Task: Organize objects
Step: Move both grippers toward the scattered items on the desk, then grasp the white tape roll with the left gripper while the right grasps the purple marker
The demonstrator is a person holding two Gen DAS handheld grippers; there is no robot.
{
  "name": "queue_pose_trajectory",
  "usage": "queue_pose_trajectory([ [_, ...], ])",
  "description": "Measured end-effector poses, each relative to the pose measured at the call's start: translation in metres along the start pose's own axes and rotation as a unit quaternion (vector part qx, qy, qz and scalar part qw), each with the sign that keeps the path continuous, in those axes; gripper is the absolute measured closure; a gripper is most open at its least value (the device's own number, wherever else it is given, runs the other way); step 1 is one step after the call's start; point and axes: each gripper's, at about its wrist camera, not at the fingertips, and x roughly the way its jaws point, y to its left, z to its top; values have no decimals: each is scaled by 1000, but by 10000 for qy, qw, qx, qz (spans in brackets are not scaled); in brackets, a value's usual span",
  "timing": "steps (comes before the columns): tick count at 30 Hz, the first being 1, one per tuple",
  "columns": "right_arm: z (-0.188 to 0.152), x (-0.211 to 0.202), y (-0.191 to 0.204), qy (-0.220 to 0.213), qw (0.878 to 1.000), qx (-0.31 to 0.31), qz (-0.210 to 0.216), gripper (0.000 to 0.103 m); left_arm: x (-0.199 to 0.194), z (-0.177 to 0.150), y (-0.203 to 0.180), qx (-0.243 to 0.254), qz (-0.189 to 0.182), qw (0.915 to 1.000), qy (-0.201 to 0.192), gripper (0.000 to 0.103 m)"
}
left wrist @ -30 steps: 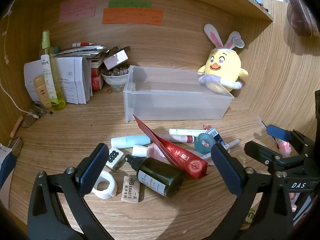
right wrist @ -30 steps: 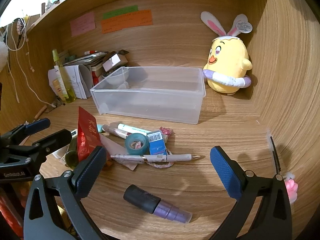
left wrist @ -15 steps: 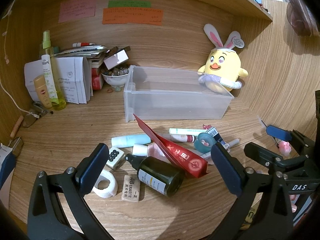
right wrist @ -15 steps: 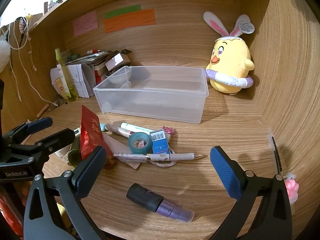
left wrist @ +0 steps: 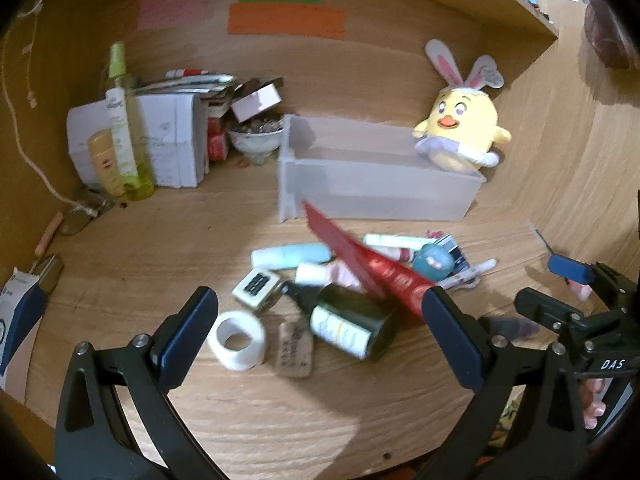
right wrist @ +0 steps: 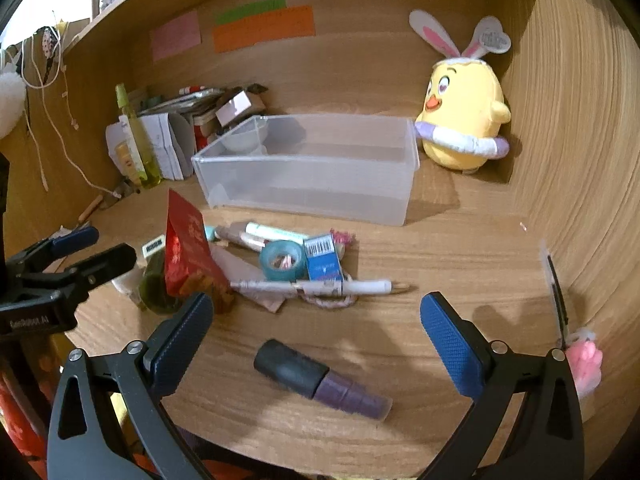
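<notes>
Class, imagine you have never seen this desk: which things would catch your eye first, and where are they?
The yellow chick plush with rabbit ears sits in the back right corner, beside the empty clear plastic bin. In front of the bin lies a jumble of small items, a red packet sticking up at its left end.

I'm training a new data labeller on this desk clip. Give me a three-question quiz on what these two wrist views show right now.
1. True or false: the clear plastic bin already holds some of the pens.
2. Which item lies nearest the right gripper? A) teal tape roll B) black and purple tube C) yellow chick plush
3. Fill in: both the left gripper and the right gripper are ____ and hold nothing.

Key: 1 false, nothing shows inside the bin; 2 B; 3 open.
</notes>
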Motion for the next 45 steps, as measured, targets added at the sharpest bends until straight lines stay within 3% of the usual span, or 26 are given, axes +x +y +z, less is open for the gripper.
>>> queue_pose_trajectory([
  [12,-27,12,-11,485,9987,96,145,0,17,-28,30,-136,315,9978,560,0],
  [18,-36,15,-9,546,9985,-47,77,1,16,-30,48,-447,405,9971,469,0],
  [20,-36,17,-8,551,9984,-106,63,5,15,-30,52,-502,409,9969,458,0],
  [22,-37,20,-8,594,9981,-153,90,17,15,-30,56,-535,436,9967,438,2],
  [25,-36,24,-7,652,9976,-181,139,29,16,-30,57,-524,451,9965,466,16],
  [35,-35,30,1,620,9970,-410,218,63,34,-31,63,-630,405,9954,604,36],
  [39,-34,31,0,596,9972,-407,212,79,36,-30,61,-596,392,9958,571,55],
  [40,-34,31,-1,588,9973,-375,221,79,37,-30,60,-583,389,9959,570,63],
  [45,-33,30,-1,512,9979,-343,183,79,35,-26,57,-544,336,9968,485,63],
])
